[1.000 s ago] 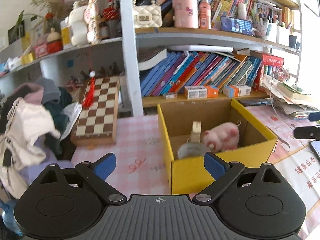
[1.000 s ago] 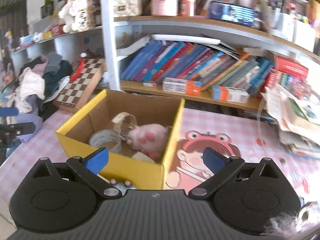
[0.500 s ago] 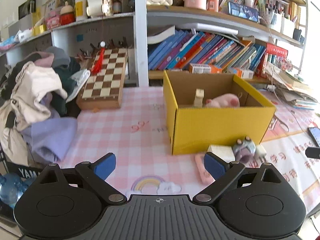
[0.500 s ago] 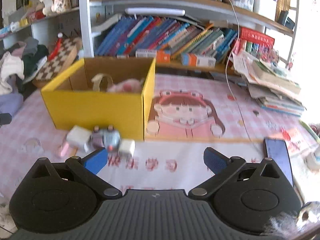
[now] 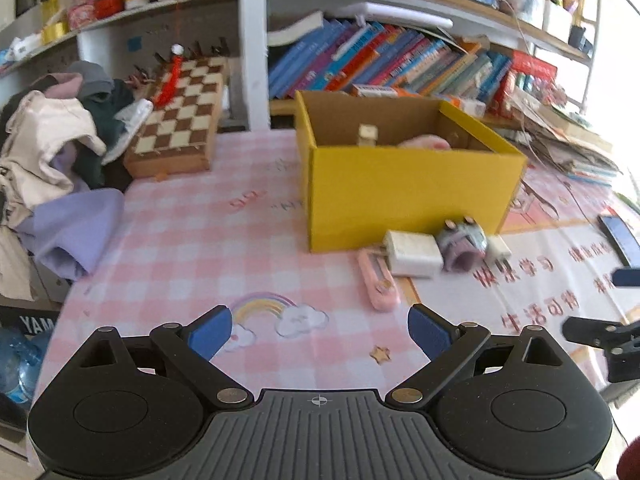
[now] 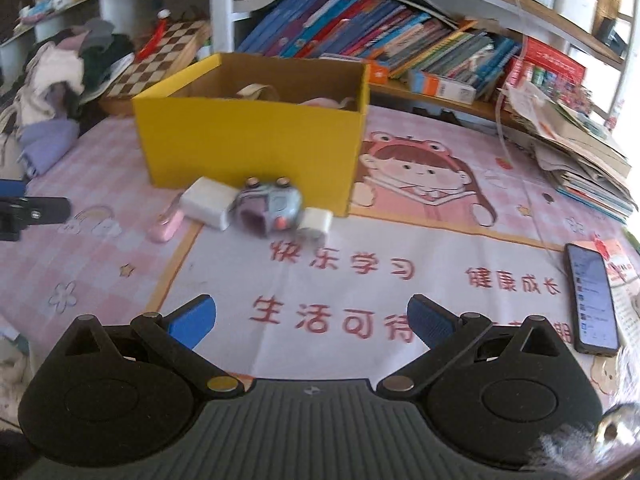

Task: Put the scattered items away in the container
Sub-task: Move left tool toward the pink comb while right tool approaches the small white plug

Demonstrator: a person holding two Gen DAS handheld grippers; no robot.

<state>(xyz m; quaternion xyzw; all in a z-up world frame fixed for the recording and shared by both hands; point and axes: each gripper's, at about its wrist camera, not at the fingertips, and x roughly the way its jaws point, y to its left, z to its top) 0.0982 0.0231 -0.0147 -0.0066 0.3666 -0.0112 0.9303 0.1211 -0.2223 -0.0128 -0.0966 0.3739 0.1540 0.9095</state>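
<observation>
A yellow cardboard box (image 5: 404,188) (image 6: 248,144) stands mid-table with a pink plush (image 5: 426,143) and a tape roll (image 6: 256,91) inside. In front of it lie a pink utility knife (image 5: 378,280) (image 6: 166,222), a white charger block (image 5: 412,253) (image 6: 206,202), a grey-blue toy (image 5: 462,242) (image 6: 266,208) and a small white plug (image 5: 499,248) (image 6: 316,222). My left gripper (image 5: 320,334) is open and empty, well short of them. My right gripper (image 6: 312,320) is open and empty, also short of them.
A clothes pile (image 5: 52,152) and a chessboard (image 5: 178,120) sit at the left. Shelves of books (image 5: 380,60) run behind the box. Stacked papers (image 6: 576,156) and a phone (image 6: 592,300) lie at the right. A water bottle (image 5: 16,360) is below the table edge.
Both grippers have pulled back and dropped away from the box. The knife, charger, toy and plug in front of the box have come into view.
</observation>
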